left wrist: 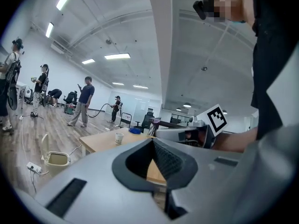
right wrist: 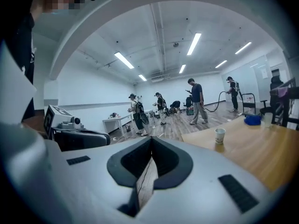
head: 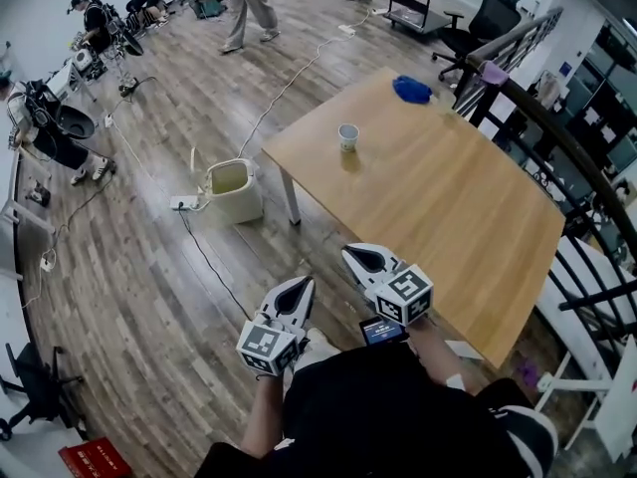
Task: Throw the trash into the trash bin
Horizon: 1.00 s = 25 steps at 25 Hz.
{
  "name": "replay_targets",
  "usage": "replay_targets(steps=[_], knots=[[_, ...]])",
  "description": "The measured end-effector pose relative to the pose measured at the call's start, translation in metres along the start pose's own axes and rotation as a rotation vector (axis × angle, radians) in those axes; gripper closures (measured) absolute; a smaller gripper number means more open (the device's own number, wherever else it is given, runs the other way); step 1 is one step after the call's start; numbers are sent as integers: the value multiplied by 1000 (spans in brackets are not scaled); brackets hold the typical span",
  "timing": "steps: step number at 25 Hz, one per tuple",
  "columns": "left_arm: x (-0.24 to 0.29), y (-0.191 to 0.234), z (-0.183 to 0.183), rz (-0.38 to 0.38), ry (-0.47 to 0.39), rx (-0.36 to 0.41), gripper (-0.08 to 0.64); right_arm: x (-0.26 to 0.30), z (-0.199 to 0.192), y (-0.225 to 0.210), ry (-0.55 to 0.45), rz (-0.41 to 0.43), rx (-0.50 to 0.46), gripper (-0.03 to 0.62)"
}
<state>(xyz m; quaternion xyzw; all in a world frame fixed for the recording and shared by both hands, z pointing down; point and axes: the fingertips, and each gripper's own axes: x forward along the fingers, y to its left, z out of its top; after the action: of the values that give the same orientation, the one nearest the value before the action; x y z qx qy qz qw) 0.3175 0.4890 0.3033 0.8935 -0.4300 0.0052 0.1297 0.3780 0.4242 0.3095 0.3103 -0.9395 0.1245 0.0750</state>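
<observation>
Over the wooden floor (head: 149,297), just beside the near edge of the worktop (head: 468,227), I am holding both tongs out in front of me. My left tongs (head: 302,285) are pressed together with nothing between them, and my right tongs (head: 349,253) are closed the same way, also empty. A paper cup (head: 347,136) is standing upright on the worktop toward its far side, well apart from both tongs, and a crumpled blue thing (head: 412,90) is lying near the far corner. An open trash bin (head: 233,187) is sitting on the floor to the left, just beside the worktop leg (head: 291,202). A power strip (head: 183,204) is lying next to the bin, and a dark cable (head: 214,267) is trailing from it across the floor between me and the bin. Along the right side a dark railing (head: 557,157) is running close to the worktop. Farther back, a person (head: 249,8) is walking, an office chair (head: 490,20) is standing by a cart (head: 408,6), and someone else is crouching among equipment at the upper left.
</observation>
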Motion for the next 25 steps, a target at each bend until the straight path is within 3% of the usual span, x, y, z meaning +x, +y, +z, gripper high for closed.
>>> replay_targets(steps=[6, 10, 12, 15, 19, 25], knots=[[-5, 71, -6, 16, -7, -109, 561, 55, 4, -9, 31, -37, -32, 594], [12, 103, -7, 35, 58, -52, 561, 77, 13, -44, 58, -101, -20, 594], [21, 121, -3, 37, 48, -85, 561, 88, 20, -64, 57, -141, -6, 594], [46, 142, 4, 2, 32, -131, 561, 110, 27, -88, 44, -127, 1, 594], [101, 173, 24, -57, 68, -81, 561, 146, 47, -142, 48, -117, -17, 594], [188, 214, 69, -99, 83, -38, 561, 187, 100, -219, -32, -118, 68, 594]])
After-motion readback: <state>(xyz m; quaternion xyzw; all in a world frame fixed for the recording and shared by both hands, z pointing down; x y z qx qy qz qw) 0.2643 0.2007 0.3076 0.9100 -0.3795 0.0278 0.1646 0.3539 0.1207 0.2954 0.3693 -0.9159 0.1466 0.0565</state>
